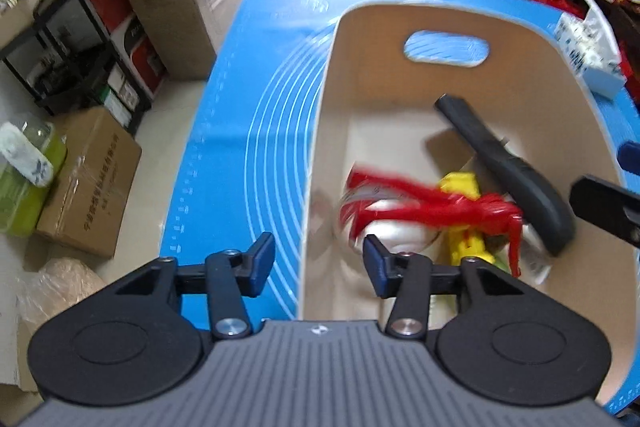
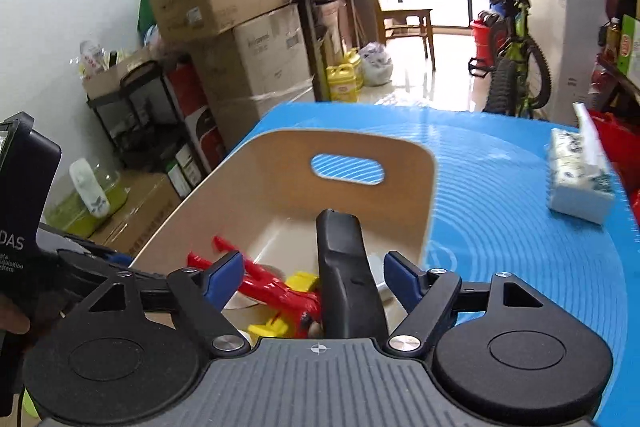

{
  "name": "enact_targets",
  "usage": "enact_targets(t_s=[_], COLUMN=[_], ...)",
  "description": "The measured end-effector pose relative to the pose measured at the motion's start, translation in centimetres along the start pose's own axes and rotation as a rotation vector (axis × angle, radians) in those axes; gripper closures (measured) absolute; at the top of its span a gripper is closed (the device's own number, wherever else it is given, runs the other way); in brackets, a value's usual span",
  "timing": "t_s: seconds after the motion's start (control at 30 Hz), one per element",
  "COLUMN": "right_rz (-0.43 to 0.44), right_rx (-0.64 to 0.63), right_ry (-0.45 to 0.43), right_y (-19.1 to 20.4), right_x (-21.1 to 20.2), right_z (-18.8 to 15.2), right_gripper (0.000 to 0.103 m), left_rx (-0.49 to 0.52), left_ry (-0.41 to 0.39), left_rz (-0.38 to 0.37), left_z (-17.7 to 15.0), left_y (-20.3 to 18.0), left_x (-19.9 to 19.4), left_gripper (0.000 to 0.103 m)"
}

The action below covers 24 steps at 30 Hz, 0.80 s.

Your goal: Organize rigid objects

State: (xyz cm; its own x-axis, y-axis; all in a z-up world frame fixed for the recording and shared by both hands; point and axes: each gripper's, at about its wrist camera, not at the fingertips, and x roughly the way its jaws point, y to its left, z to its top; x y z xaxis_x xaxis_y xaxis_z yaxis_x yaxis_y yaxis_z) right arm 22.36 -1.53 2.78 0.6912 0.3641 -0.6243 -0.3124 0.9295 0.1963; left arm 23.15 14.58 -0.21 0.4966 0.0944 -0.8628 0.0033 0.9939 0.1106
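Our left gripper [image 1: 319,259] hangs with jaws spread and empty over the near wall of the beige bin [image 1: 400,27]. Our right gripper [image 2: 314,277] is likewise spread wide, holding nothing, above the black handle [image 2: 344,267]. Inside the bin lie that handle, a red-ribboned blurred item [image 1: 420,203] and a yellow toy [image 1: 464,187]. The bin sits on the blue mat [image 2: 520,227], a tissue pack [image 2: 576,183] well apart.

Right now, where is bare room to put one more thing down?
Free: the blue mat between the beige bin and the tissue pack, and the mat left of the bin. The bin's far floor under its handle slot is bare; its near end is crowded with toys.
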Motion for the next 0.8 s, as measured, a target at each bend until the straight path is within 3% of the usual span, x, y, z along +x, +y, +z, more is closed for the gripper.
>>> enact_targets(t_s=[0.07,0.13,0.43,0.8], right_rz=[-0.015,-0.031,-0.085,-0.133], right_rx=[0.004,0.01,0.015,-0.019], right_ry=[-0.015,-0.031,-0.093,-0.167], right_y=[-0.7,-1.3,-2.5,-2.5], right_x=[-1.5,-3.0,-8.9,-16.5], right_z=[0.0,0.0,-0.8,-3.5], right_gripper=[0.017,0.013,0.007,0.005], left_rx=[0.016,0.015,-0.012,-0.018], left_ry=[-0.044,-0.077,-0.207,-0.26], left_rz=[-0.002,0.012,0.013,0.008], left_z=[0.0,0.1,-1.3,-4.5], left_y=[-0.7,-1.4,-3.7,-7.0], left_x=[-1.3,-2.4,-8.5,-13.9], left_gripper=[0.037,0.034,0.034,0.034])
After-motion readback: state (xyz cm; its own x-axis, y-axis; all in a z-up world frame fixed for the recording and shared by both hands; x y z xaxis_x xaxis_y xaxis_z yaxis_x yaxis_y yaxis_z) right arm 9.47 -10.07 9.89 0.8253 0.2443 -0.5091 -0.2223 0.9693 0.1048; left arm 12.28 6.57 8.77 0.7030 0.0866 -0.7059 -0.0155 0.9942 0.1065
